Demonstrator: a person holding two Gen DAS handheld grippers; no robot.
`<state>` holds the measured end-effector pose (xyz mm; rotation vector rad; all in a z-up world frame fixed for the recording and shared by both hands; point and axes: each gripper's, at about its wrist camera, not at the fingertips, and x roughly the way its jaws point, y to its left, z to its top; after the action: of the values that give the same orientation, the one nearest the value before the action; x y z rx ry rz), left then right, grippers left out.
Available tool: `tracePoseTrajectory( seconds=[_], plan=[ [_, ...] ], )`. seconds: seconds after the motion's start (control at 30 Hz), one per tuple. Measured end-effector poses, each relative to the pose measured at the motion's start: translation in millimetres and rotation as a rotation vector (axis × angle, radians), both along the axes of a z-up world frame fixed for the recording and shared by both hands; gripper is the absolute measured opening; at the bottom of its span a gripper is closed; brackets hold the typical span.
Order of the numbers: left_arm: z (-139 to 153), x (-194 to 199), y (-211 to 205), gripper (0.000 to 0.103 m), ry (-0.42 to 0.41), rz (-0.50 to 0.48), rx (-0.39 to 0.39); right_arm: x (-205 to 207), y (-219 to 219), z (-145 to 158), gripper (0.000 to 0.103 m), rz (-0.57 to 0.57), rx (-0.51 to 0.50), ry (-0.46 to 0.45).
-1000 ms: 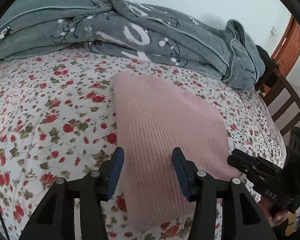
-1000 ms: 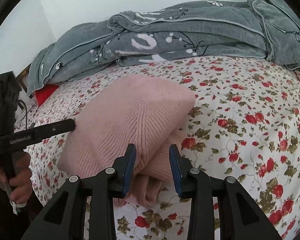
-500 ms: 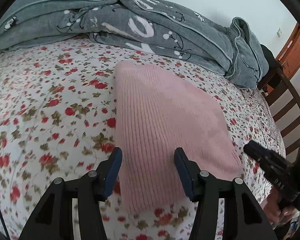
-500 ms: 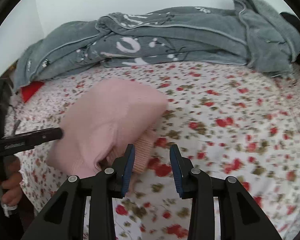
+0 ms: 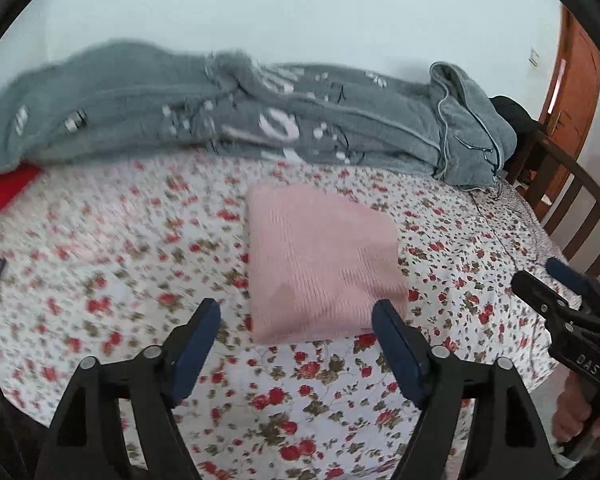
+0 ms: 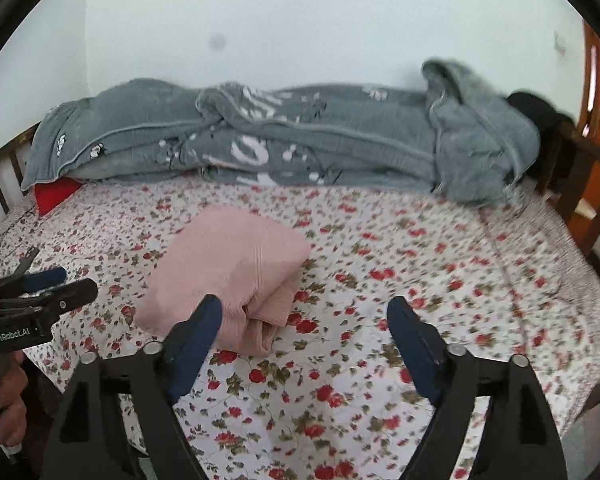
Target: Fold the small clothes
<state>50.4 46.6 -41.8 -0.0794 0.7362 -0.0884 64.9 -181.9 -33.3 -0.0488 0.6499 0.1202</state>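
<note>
Both grippers have pulled back from the pink sweater [image 5: 320,264] since a second ago, and their jaws, then much narrower, now stand spread wide with nothing between them. At that earlier moment the left gripper [image 5: 296,328] straddled the sweater's near end and the right gripper [image 6: 304,324] sat close against its folded side; now the left gripper hangs over the bed's near edge, just short of the garment, and the right gripper over bare sheet beside it.

Folded into a compact block, the sweater lies on the floral sheet [image 5: 120,280] around the middle of the bed, somewhat nearer the front edge than the back. Along the back edge, against the pale wall [image 6: 320,20], a grey blanket [image 5: 260,120] is heaped from one side to the other. A red cloth [image 6: 56,196] peeks from under its left end (both views catch it). Dark wooden bed rails [image 5: 580,208] close the right side, and an orange-brown door [image 5: 572,80] stands beyond them.

From the left wrist, the sweater's flat ribbed top shows, with the right gripper at the far right margin. From the right wrist, the garment's layered folded edge [image 6: 268,312] faces the lens, rails [image 6: 4,180] also appear at the bed's left side, and the left gripper enters from the left margin.
</note>
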Motion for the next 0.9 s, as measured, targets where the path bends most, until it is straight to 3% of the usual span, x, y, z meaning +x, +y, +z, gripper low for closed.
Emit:
tracePoseTrajectory(
  seconds=[0.23,0.43,0.9],
  plan=[
    [18,-37,-1,0.084,-0.044,0.011,0.010,-41,3,10,0.095,0.004,-0.028,-0.012],
    [18,-55,-7,0.084,-0.041,0.014,0.023,-64,-8,11,0.095,-0.020,0.014,-0.017],
    [21,-68,-12,0.084,-0.055,0.018,0.036,-80,-18,14,0.095,-0.041,0.035,-0.032]
  ],
)
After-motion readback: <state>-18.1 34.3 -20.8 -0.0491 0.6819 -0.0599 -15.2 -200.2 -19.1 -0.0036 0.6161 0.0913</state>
